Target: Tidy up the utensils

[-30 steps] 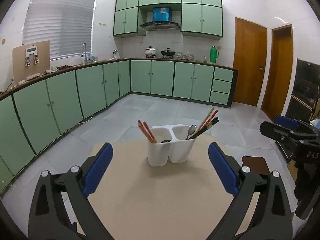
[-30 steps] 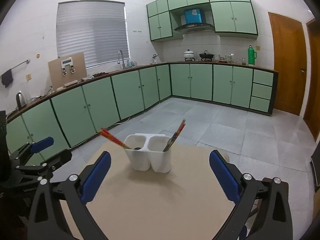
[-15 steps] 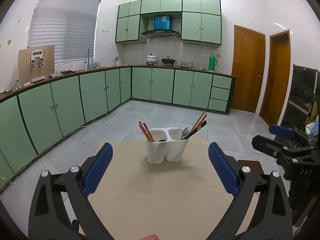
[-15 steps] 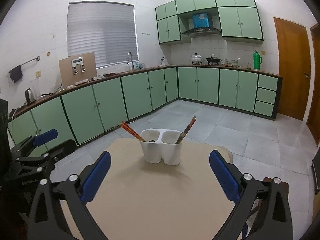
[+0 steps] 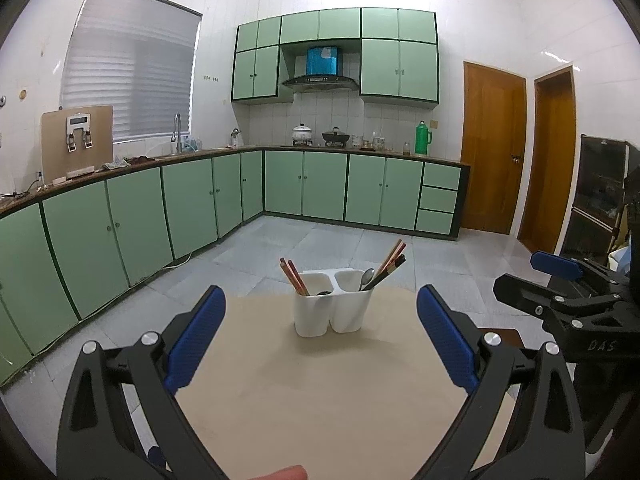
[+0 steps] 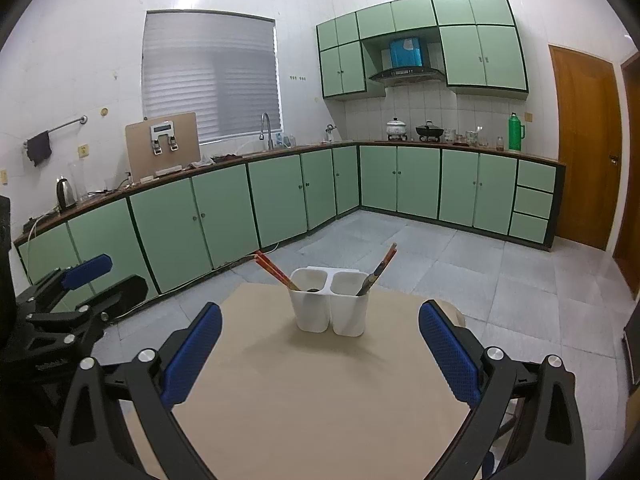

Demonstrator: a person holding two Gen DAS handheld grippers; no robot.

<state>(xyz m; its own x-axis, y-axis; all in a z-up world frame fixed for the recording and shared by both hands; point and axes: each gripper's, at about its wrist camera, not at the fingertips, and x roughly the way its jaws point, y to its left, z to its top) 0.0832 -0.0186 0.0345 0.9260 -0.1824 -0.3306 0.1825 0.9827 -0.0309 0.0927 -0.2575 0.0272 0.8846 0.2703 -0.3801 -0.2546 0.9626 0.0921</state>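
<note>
A white two-compartment utensil holder [image 5: 331,307] [image 6: 329,304] stands near the far edge of a beige table [image 5: 320,392] [image 6: 312,392]. Its left cup holds red chopsticks [image 5: 293,276] [image 6: 276,273] and a dark spoon end; its right cup holds a metal spoon [image 5: 367,278] and chopsticks [image 5: 390,260] [image 6: 378,269]. My left gripper [image 5: 320,328] is open and empty, held back above the table. My right gripper [image 6: 320,332] is open and empty too, and shows at the right of the left wrist view [image 5: 560,292].
Green cabinets [image 5: 200,200] run along the left and far walls under a countertop with a sink, pots and a green thermos [image 5: 423,138]. Wooden doors [image 5: 492,160] stand at the right. A fingertip [image 5: 280,473] shows at the bottom edge. Grey tiled floor surrounds the table.
Both grippers have drawn back and risen from the holder, which now looks smaller and farther. Both stay open and empty.
</note>
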